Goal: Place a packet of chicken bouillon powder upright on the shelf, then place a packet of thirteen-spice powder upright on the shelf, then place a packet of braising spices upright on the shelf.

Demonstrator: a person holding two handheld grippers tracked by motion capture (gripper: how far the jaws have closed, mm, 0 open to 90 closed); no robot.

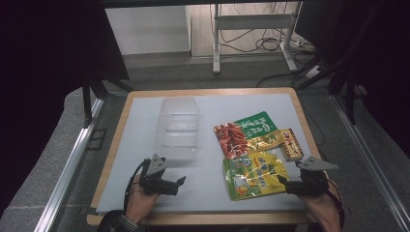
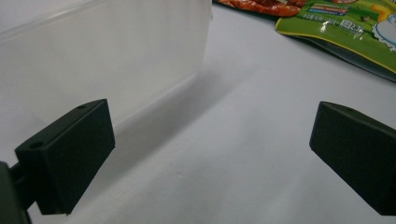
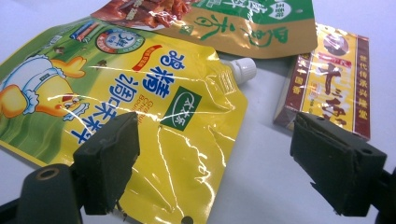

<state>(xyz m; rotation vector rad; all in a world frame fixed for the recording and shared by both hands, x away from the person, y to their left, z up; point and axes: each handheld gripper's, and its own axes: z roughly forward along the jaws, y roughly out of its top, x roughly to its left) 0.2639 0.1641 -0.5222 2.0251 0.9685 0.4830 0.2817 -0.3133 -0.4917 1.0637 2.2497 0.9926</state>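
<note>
Three packs, the yellow pouch (image 1: 255,177), green-red pouch (image 1: 245,133) and small box (image 1: 291,144), lie outside the clear container (image 1: 177,128); left claw (image 1: 177,186) and right claw (image 1: 285,184) both released, nothing grasped.

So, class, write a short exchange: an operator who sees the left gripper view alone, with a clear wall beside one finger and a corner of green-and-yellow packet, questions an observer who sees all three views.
Operator: What is that clear wall?
Observer: One side of a clear plastic container with nothing in it, standing on the white tabletop.
Operator: How many items are by that packet?
Observer: Three: the yellow spouted pouch, a green and red snack bag and a small yellow and red box.
Operator: Where is the right gripper?
Observer: At the pouch's near right corner, fingers open, holding nothing.
Operator: And my left gripper?
Observer: Open too, just short of the container.
</note>
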